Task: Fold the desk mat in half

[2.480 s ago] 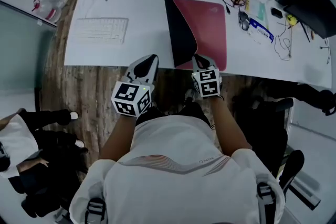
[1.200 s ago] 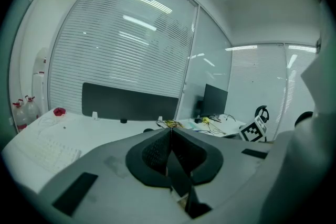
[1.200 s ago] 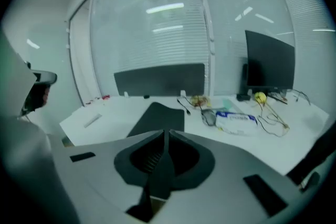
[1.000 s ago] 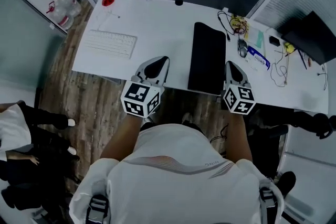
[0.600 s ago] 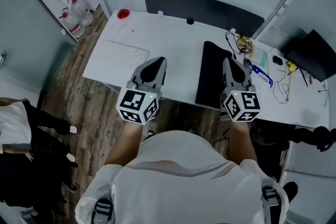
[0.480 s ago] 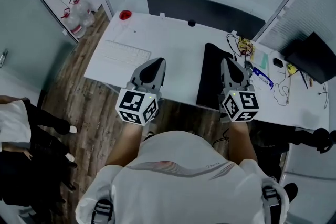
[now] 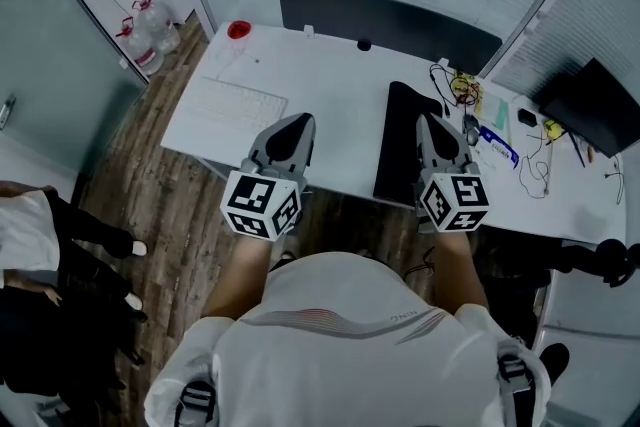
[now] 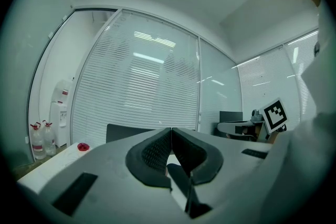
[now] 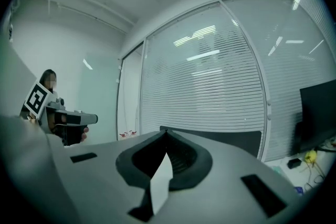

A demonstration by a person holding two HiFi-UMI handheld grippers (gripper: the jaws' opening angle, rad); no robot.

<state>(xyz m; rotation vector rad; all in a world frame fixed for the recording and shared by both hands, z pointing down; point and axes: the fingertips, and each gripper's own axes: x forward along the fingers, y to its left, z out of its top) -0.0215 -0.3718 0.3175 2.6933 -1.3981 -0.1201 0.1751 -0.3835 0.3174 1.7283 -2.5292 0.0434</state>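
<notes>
The desk mat (image 7: 398, 150) lies folded in half on the white desk (image 7: 340, 85), a narrow black strip right of centre. My right gripper (image 7: 428, 119) hovers over the mat's right edge with its jaws shut and nothing between them. Well to the mat's left, my left gripper (image 7: 297, 119) hangs over the desk's front edge, also shut and empty. In the left gripper view the left gripper (image 8: 171, 129) faces the window blinds; in the right gripper view the right gripper (image 9: 166, 132) does the same. The mat shows in neither gripper view.
A white keyboard (image 7: 232, 102) lies at the desk's left, with a red object (image 7: 238, 30) at the far left corner. Cables and small items (image 7: 470, 100) clutter the right side. A dark panel (image 7: 390, 15) runs behind the desk. A person (image 7: 40, 245) stands at the left.
The mat, earlier half raised with its red side showing, now lies flat and black. Both grippers have lifted off the desk. In the last half second hardly anything has moved.
</notes>
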